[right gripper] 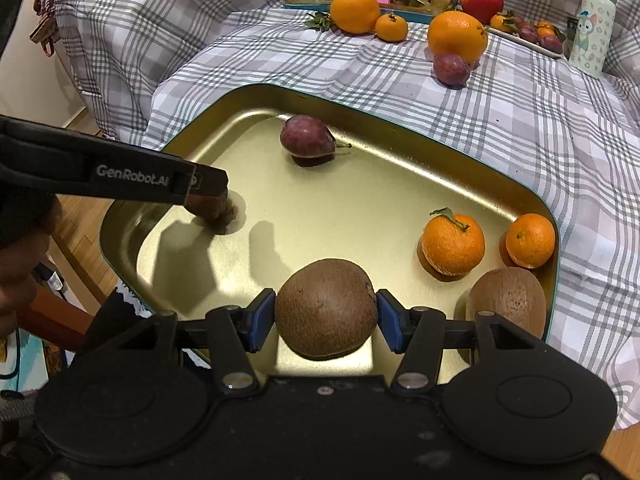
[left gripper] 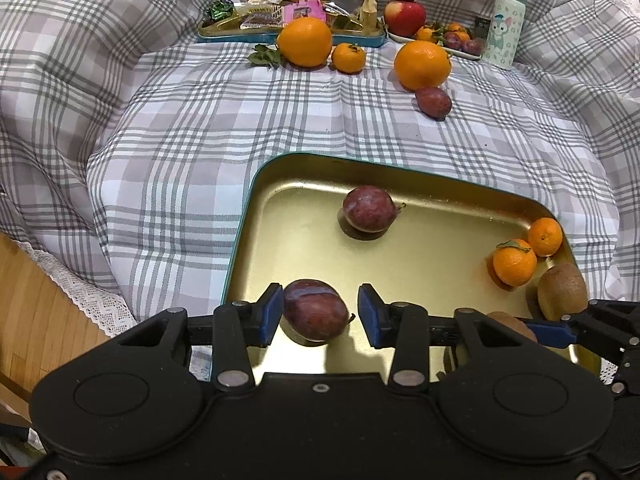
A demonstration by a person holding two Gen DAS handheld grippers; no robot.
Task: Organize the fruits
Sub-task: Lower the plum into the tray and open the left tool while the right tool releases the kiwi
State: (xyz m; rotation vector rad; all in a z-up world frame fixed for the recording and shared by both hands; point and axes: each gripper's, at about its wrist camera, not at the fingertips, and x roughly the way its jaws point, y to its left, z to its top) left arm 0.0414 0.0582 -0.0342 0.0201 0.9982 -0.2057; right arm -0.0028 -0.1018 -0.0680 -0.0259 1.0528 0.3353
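Note:
A gold tray (left gripper: 420,268) (right gripper: 340,220) lies on the plaid cloth. My left gripper (left gripper: 320,314) is open around a purple plum (left gripper: 316,309) that rests on the tray; the left pad touches it and the right pad stands apart. A second plum (left gripper: 369,209) (right gripper: 306,136) lies further in. My right gripper (right gripper: 326,322) is shut on a brown kiwi (right gripper: 326,312) just above the tray. Another kiwi (right gripper: 508,300) and two mandarins (right gripper: 454,244) (right gripper: 530,240) sit at the tray's right side.
On the cloth beyond lie two large oranges (left gripper: 306,42) (left gripper: 422,65), a small mandarin (left gripper: 349,57) and a plum (left gripper: 434,102). A snack tin (left gripper: 288,16), a fruit plate with an apple (left gripper: 405,16), and a bottle (left gripper: 505,24) stand behind. Wooden floor (left gripper: 36,300) shows at left.

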